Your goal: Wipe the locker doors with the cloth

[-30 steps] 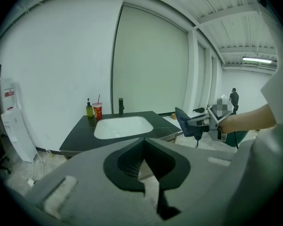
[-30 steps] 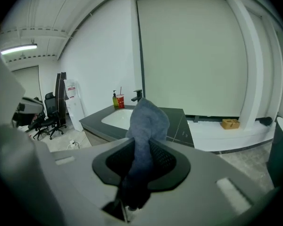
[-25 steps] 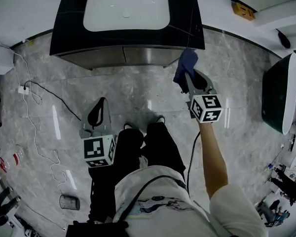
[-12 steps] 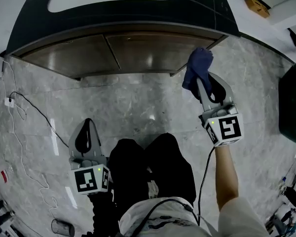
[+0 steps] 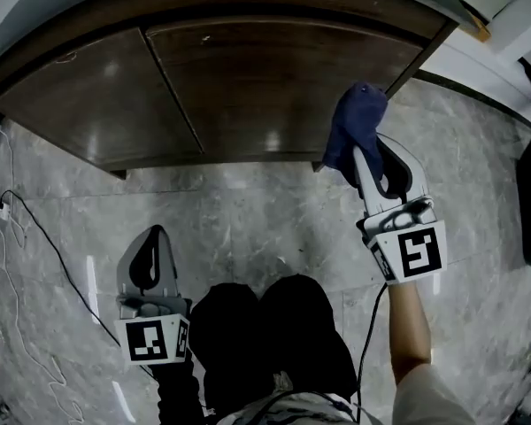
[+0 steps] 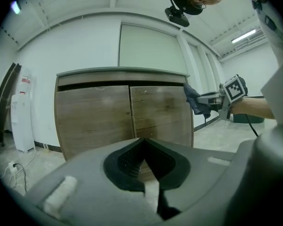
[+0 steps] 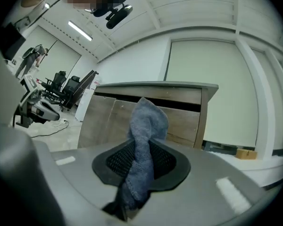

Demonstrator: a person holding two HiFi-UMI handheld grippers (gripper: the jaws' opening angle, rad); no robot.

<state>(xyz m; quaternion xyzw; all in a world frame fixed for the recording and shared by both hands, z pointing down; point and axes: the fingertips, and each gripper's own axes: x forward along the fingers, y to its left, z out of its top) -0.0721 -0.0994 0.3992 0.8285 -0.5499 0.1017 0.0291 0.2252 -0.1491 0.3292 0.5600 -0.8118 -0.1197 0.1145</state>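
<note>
The cabinet has two brown wood doors, a left door and a right door. They also show in the left gripper view as the left door and the right door. My right gripper is shut on a blue cloth, which bunches out past the jaws. The cloth hangs just before the right door's outer edge; whether it touches I cannot tell. My left gripper sits lower left over the floor, well short of the doors, its jaws shut and empty.
A white cable trails over the marble floor at the left. The person's dark trouser legs are between the grippers. A white water dispenser stands left of the cabinet. Office chairs and a cardboard box flank it.
Both grippers and the head view have sunk. The sink top has left the picture and the door fronts now fill the top. The cloth stays in the right gripper.
</note>
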